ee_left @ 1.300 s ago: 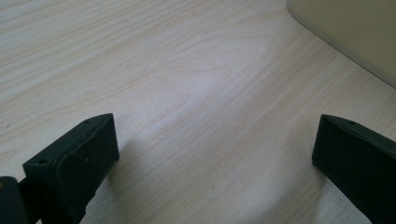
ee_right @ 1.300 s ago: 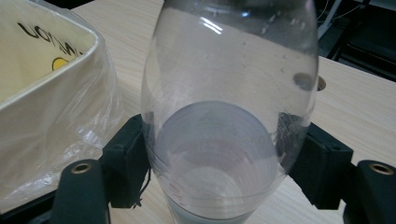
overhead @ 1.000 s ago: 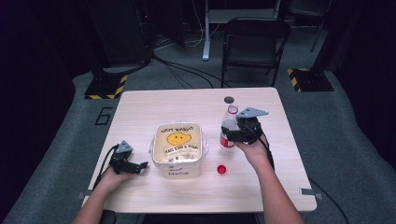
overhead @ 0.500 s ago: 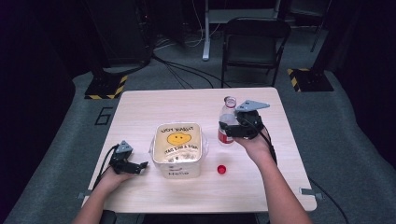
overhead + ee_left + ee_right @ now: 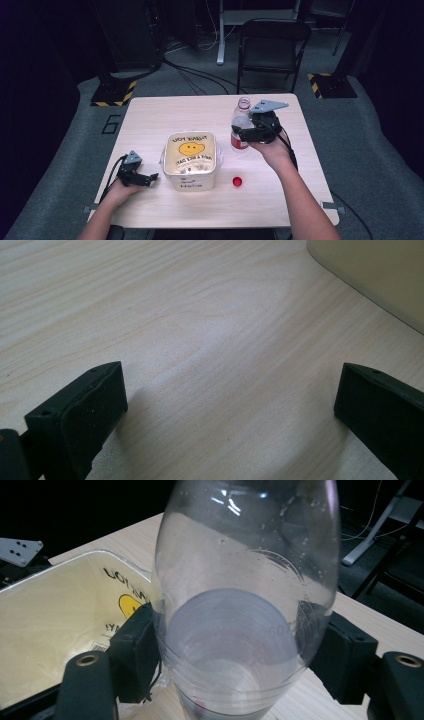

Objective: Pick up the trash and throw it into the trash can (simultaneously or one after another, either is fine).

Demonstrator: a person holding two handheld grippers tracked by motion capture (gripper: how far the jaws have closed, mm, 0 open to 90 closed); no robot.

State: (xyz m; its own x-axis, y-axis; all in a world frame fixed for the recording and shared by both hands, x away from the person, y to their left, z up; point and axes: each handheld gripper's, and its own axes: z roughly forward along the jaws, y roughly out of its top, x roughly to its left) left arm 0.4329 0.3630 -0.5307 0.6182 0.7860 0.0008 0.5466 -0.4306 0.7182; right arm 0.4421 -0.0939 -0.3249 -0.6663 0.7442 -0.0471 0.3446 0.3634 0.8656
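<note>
Right gripper holds the bottle, fingers pressed on either side of its clear body, just above the red label. A second ago the bottle stood lower, at about the tub's upper right corner in the high view; now it sits higher in that frame, right of centre, and looks clear of the bench. The grip itself has not altered across the three high frames. The bottle is upright, neck open, no cap on it.

Cap, red, lies on the bench in the lower middle of the high view, just right of the tub and apart from it.

The tub sits at frame centre, yellow smiley lid on. In the right gripper view its pale lid lies at lower left, behind the bottle.

Left gripper rests at lower left of the high view, in the same place as in both earlier frames. Its fingers stand wide apart over bare wood, nothing between them; a corner of the tub shows at upper right of the left gripper view.

Reading: the lift has begun, so the bottle is being carried somewhere. With the cap off and loose, capping seems a likely step, though the destination cannot be told yet. The left hand is idle.
</note>
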